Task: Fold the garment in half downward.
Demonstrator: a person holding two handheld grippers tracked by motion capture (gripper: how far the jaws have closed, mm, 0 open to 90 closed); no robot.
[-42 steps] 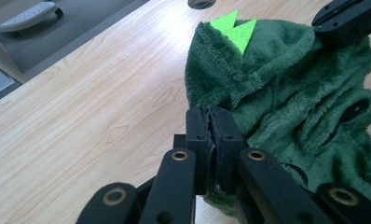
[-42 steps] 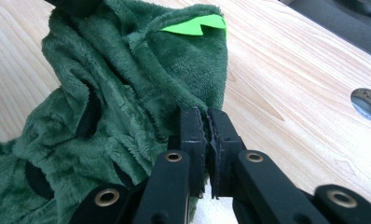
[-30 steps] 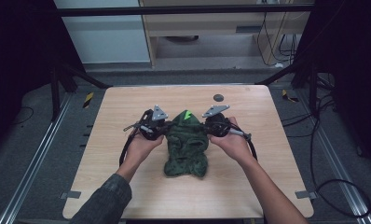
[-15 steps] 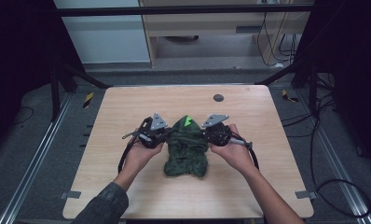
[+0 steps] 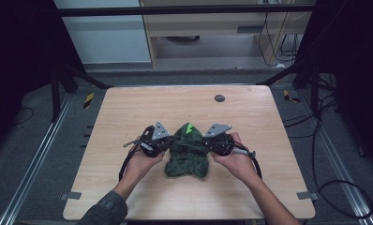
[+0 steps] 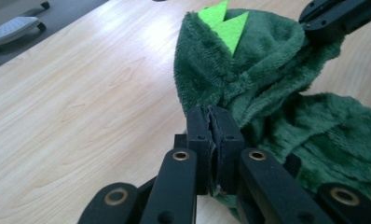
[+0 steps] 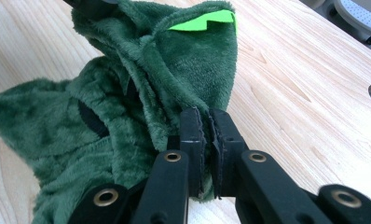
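high view: wooden table [image 5: 128, 117] takes up the middle of the scene, with a small dark round mark [image 5: 219, 98] near its far edge. lying on the near-centre of the table is a dark green fleece garment [image 5: 188, 157], plush and crumpled, with bright green felt spikes [image 5: 189, 128] on its far end, which looks like a hood.

left gripper [image 5: 152, 143] sits at the garment's left edge, right gripper [image 5: 218, 142] at its right edge, each held in a hand. left gripper view: jaws pressed nearly together, with a fold of the fleece [image 6: 249, 70] pinched between the pads. right gripper view: same picture, jaws nearly together on a fold of the fleece [image 7: 174, 79] at the hood's side.

step in hand, as judged: both sides of the hood end are gripped and the piece is being drawn toward the near edge, likely to spread or fold it. lower part lies bunched on the table.

next move calls for keeping both pinches firm and moving the two hands together, evenly, so that the fabric neither slips out nor twists.
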